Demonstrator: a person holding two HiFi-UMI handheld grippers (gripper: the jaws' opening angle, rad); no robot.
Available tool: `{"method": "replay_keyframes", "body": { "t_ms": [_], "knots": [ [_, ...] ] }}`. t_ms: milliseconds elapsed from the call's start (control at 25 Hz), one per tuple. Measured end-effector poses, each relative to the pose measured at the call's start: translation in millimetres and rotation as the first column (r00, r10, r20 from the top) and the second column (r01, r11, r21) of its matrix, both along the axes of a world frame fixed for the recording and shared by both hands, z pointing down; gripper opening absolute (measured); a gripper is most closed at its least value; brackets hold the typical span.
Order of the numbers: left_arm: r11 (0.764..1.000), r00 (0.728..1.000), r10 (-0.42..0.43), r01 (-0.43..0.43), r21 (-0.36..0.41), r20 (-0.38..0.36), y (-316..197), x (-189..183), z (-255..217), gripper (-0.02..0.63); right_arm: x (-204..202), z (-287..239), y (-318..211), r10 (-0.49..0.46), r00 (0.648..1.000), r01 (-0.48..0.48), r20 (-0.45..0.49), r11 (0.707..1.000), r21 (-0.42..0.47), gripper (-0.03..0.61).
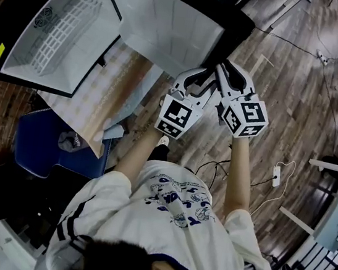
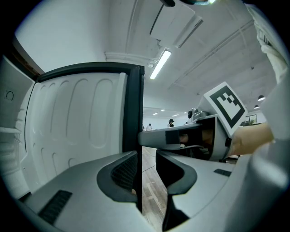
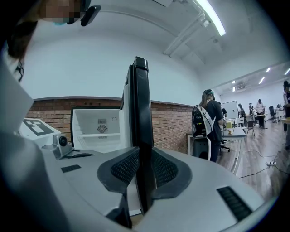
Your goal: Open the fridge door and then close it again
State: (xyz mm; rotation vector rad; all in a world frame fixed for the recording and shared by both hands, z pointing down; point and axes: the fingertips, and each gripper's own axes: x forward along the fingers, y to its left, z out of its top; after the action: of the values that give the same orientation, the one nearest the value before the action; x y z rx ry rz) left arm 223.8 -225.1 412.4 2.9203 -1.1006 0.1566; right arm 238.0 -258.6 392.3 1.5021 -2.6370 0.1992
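Fridge point(image 1: 25, 48) sits on a table point(image 1: 108, 101) w/ pale checked cover, cabinet open, white inside w/ wire shelf. Fridge door point(image 1: 166, 25) is swung wide, white liner facing up in head view, black free edge toward the person. Both grippers are at that free edge, side by side & nearly touching.

Right gripper point(image 1: 230, 77): in right gripper view point(image 3: 144, 170) its fingers point(image 3: 165, 170) are pinched onto the door's black edge point(image 3: 141, 113), both pads pressed flat vs. the panel, no gap either side. Open cabinet point(image 3: 97, 127) shows behind, at left; brick wall point(image 3: 172, 127) & a person w/ backpack point(image 3: 210, 122) at right.

Left gripper point(image 1: 202, 83): in left gripper view point(image 2: 146, 170) fingers point(image 2: 122, 170) are narrowly apart, straddling the door edge point(image 2: 133, 113). Left pad lies against the edge; right pad is clear of it, w/ a strip of wood floor point(image 2: 149, 195) showing thru the gap. So not clamped. Door's ribbed white liner point(image 2: 77, 118) fills the left of that view; the right gripper's body & marker cube point(image 2: 224, 106) sit just beside, at right
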Motion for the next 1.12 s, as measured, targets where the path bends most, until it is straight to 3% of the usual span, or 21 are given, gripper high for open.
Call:
{"method": "replay_keyframes", "body": {
  "t_ms": [640, 1120],
  "knots": [
    [0.999, 1.000, -0.020, 0.020, -0.028, 0.000, -16.0, -12.8, 9.4, 0.132, 23.0, -1.0, -36.3, 0.011, 1.000, -0.011, -0.022, 1.000, -0.004, 0.089],
    [0.999, 1.000, -0.021, 0.021, -0.024, 0.002, -12.2, -11.6, 6.1, 0.132, 24.7, -3.3, -34.7, 0.005, 1.000, -0.005, -0.025, 1.000, -0.001, 0.086]
  ]
}}
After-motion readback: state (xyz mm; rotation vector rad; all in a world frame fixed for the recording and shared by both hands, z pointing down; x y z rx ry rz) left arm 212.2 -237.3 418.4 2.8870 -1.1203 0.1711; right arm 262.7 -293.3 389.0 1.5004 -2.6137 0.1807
